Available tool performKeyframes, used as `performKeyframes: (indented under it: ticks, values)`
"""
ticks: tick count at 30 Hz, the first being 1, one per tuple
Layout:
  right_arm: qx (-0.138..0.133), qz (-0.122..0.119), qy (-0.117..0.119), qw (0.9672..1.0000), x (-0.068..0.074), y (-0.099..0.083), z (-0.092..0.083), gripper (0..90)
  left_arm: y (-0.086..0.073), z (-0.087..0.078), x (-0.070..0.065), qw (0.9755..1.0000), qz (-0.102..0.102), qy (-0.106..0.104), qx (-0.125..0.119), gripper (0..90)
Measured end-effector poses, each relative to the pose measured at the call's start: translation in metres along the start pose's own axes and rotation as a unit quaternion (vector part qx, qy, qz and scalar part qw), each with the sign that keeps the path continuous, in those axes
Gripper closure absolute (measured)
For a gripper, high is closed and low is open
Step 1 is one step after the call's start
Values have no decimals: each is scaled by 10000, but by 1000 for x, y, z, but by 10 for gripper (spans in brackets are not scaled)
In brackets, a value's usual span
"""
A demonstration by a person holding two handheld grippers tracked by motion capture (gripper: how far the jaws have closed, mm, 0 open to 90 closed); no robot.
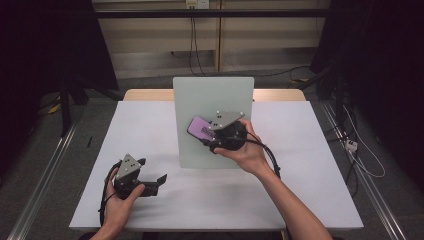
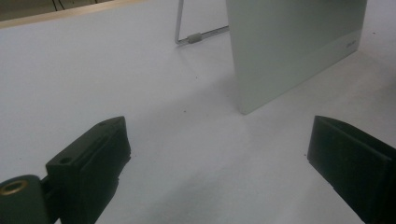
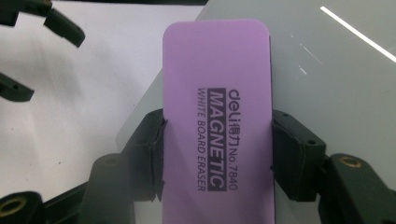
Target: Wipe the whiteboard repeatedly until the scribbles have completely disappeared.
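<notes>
A purple whiteboard eraser (image 1: 199, 127) printed "MAGNETIC WHITE BOARD ERASER" (image 3: 217, 70) is clamped by its long sides in my right gripper (image 1: 206, 134) (image 3: 217, 135). The gripper is shut on it and holds it over the left part of a pale grey-green whiteboard (image 1: 215, 95) (image 3: 327, 93). I cannot tell whether the eraser touches the board. The whiteboard (image 2: 289, 46) stands tilted back at the middle of the table. My left gripper (image 1: 151, 171) (image 2: 217, 144) rests near the table's front left, open, with nothing between its jaws, and it also appears far off in the right gripper view (image 3: 49, 65).
The white tabletop (image 1: 300, 175) spreads around the board, with a wooden strip (image 1: 280, 94) along its far edge. A wire stand leg (image 2: 180, 28) props the board from behind. Cables (image 1: 362, 160) and metal rails lie on the floor to both sides.
</notes>
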State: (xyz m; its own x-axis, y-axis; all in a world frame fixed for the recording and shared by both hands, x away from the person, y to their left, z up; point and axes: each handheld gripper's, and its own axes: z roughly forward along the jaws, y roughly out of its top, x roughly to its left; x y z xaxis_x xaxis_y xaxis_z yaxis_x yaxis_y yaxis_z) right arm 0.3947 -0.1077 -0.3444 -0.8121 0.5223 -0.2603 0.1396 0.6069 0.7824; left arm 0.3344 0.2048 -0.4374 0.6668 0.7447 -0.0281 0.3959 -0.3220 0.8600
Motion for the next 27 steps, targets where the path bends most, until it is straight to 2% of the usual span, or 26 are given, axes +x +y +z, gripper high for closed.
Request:
performKeyframes:
  ticks: [11,20,27]
  values:
    - [207,-57,285,9994,17,-14,17,419,0,-1,0,10000,9,-8,0,55]
    - [453,-120,543,9974,30,-28,30,420,0,0,-1,10000,-27,-14,4,55]
    - [486,-167,505,9974,31,-29,28,419,0,-1,1,10000,21,-4,9,55]
